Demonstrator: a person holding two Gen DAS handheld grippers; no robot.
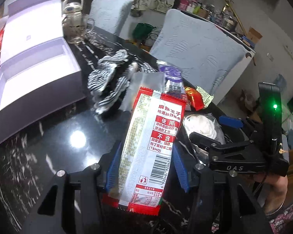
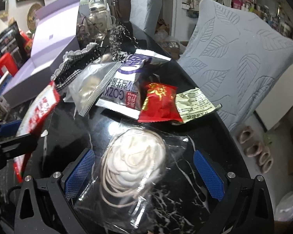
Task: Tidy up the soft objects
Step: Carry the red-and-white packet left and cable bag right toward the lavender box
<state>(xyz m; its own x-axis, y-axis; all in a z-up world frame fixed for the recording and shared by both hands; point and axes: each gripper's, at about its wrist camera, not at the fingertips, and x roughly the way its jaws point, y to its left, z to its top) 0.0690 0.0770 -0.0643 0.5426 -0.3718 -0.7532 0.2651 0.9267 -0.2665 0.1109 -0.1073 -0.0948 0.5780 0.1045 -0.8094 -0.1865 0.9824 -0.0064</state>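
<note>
My left gripper (image 1: pixel 145 156) is shut on a long red-and-white snack packet (image 1: pixel 148 142) and holds it above the black marble table (image 1: pixel 48 136); the packet also shows in the right wrist view (image 2: pixel 39 113). My right gripper (image 2: pixel 144 173) is open, its blue pads (image 2: pixel 80 171) on either side of a clear bag with a white flower-shaped item and cord (image 2: pixel 136 165) lying on the table. Beyond lie a purple-white packet (image 2: pixel 125 81), a red packet (image 2: pixel 160 103), a yellowish packet (image 2: pixel 195 103), a clear pouch (image 2: pixel 87 87) and a checked black-and-white cloth (image 1: pixel 107 80).
An open lilac box (image 1: pixel 35 72) stands at the left of the table, its lid raised. A glass jug and bottle (image 1: pixel 74 25) stand behind it. Two grey covered chairs (image 1: pixel 201 50) stand along the far table edge. The right gripper's body (image 1: pixel 234 156) is close on my left gripper's right.
</note>
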